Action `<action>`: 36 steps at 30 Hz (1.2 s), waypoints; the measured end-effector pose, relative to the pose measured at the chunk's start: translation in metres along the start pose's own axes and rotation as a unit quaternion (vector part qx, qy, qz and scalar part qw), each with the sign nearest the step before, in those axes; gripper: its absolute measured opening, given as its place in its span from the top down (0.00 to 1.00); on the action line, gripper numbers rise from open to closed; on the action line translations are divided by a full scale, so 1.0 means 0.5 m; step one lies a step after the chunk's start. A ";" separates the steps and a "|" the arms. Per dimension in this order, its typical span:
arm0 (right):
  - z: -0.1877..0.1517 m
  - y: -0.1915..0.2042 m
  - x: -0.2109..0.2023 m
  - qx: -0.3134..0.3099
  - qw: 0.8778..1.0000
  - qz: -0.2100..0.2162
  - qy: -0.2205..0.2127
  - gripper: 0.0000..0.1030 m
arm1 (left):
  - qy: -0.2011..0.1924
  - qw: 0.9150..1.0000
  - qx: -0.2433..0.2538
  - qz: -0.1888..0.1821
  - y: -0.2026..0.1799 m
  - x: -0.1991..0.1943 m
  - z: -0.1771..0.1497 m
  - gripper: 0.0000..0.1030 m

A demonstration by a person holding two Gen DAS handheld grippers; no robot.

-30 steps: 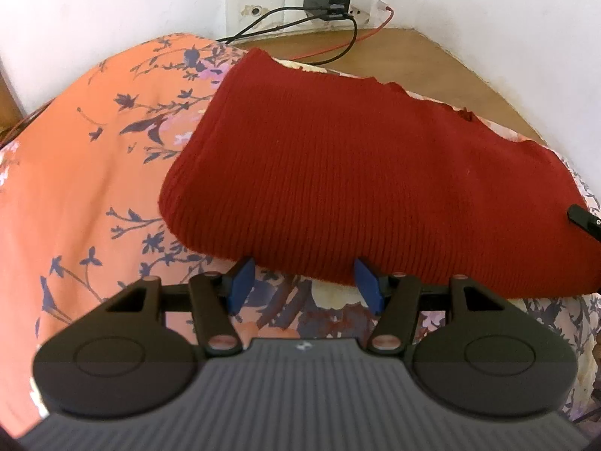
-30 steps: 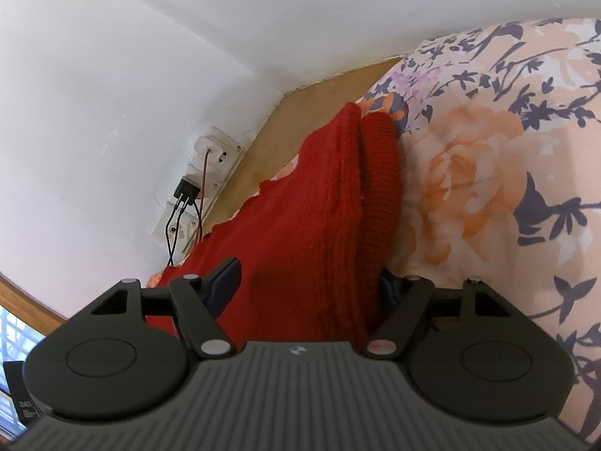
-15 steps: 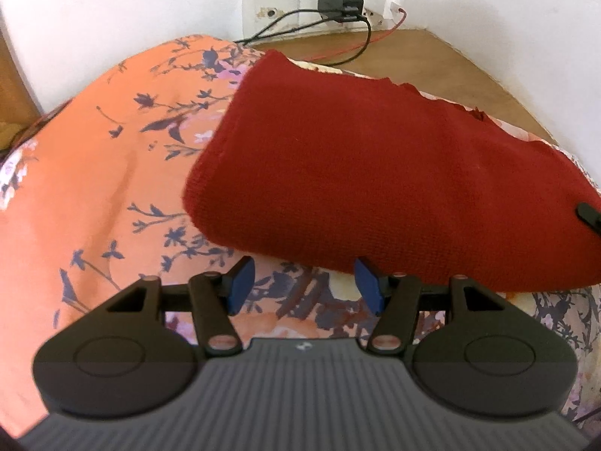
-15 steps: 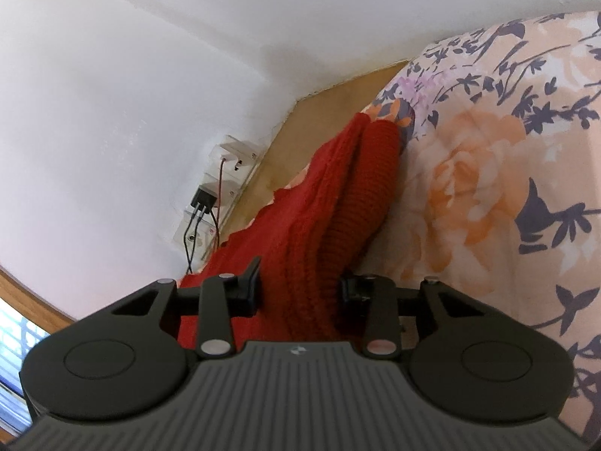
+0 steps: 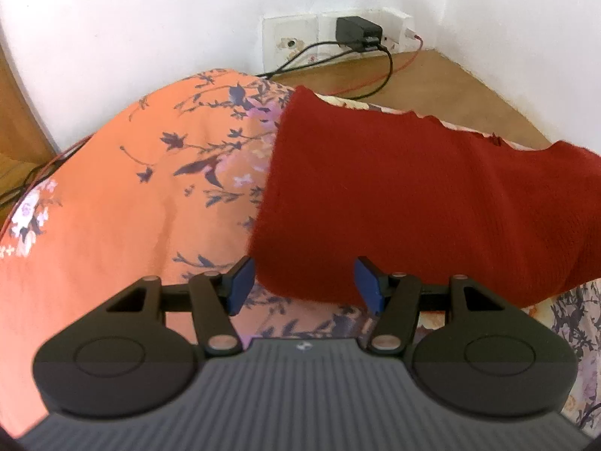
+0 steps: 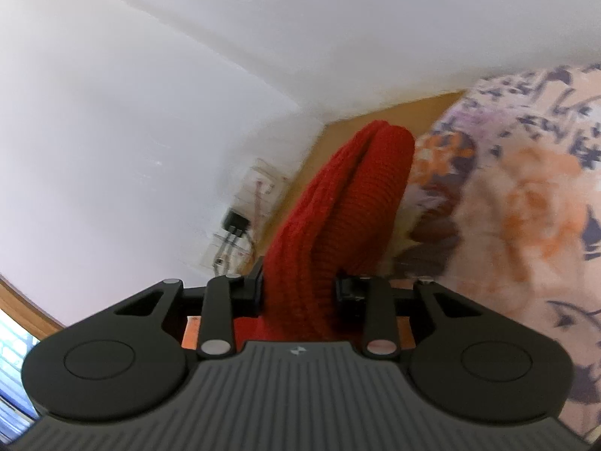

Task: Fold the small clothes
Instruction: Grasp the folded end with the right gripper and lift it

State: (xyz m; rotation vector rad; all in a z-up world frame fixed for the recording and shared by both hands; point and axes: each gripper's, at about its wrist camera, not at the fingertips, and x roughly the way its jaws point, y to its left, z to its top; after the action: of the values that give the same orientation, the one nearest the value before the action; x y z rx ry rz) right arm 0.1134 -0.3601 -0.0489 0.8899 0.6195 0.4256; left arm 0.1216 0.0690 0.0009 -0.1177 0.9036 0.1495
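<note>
While lying on the orange floral bedsheet [image 5: 112, 233], red knit garment [image 5: 413, 203] folded into a flat slab, long axis running left-right across the left wrist view, near-left corner toward the camera, right end lifted off the sheet and angled up toward frame edge. Left gripper [image 5: 304, 285] with blue pads [image 5: 240, 285] spread wide, nothing held; near edge of garment sitting between the fingers, contact with pads not resolvable. Farther back: brown wooden surface [image 5: 432, 82] along a white wall [image 5: 150, 18], white socket plate [image 5: 296, 41] with a black charger [image 5: 357, 32] plugged in, black cables and one red wire trailing down. No legible writing on charger or plate; small logo on gripper body unreadable. Right wrist view (blurred): right gripper [image 6: 298, 289] closed in tight on the doubled thickness of the red knit garment [image 6: 338, 206], fabric pinched between both fingers, two rounded folded layers rising up and away from the gripper toward the room corner. Left of fabric, white wall [image 6: 112, 112] and same charger [image 6: 234, 221]; right of it, floral bedsheet [image 6: 526, 206], paler here.
</note>
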 end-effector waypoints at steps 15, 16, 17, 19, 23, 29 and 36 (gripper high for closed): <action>-0.043 0.206 0.076 -0.013 0.999 0.033 -0.019 0.68 | -0.043 0.999 0.011 -0.030 0.125 -0.028 0.102 0.41; -0.049 0.221 0.082 -0.019 0.999 0.035 -0.018 0.68 | -0.045 0.998 0.012 -0.032 0.131 -0.028 0.109 0.41; -0.056 0.239 0.089 -0.028 0.999 0.035 -0.017 0.68 | -0.048 0.998 0.015 -0.035 0.138 -0.026 0.117 0.41; -0.069 0.267 0.107 -0.042 0.998 0.034 -0.013 0.68 | -0.053 0.998 0.019 -0.039 0.150 -0.024 0.130 0.41; -0.108 0.322 0.166 -0.076 0.997 0.020 0.006 0.68 | -0.058 0.997 0.022 -0.052 0.172 -0.015 0.144 0.41; -0.191 0.374 0.273 -0.129 0.990 -0.010 0.060 0.70 | -0.053 0.996 0.022 -0.072 0.189 0.008 0.149 0.41; -0.293 0.420 0.368 -0.202 0.972 -0.053 0.104 0.57 | -0.044 0.994 0.018 -0.098 0.196 0.040 0.142 0.41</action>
State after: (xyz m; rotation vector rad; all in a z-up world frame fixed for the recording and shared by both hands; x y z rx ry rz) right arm 0.1358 -0.0487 -0.0053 0.4240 0.7357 0.5296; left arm 0.1709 0.1788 0.0248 -0.1637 0.8010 -0.0432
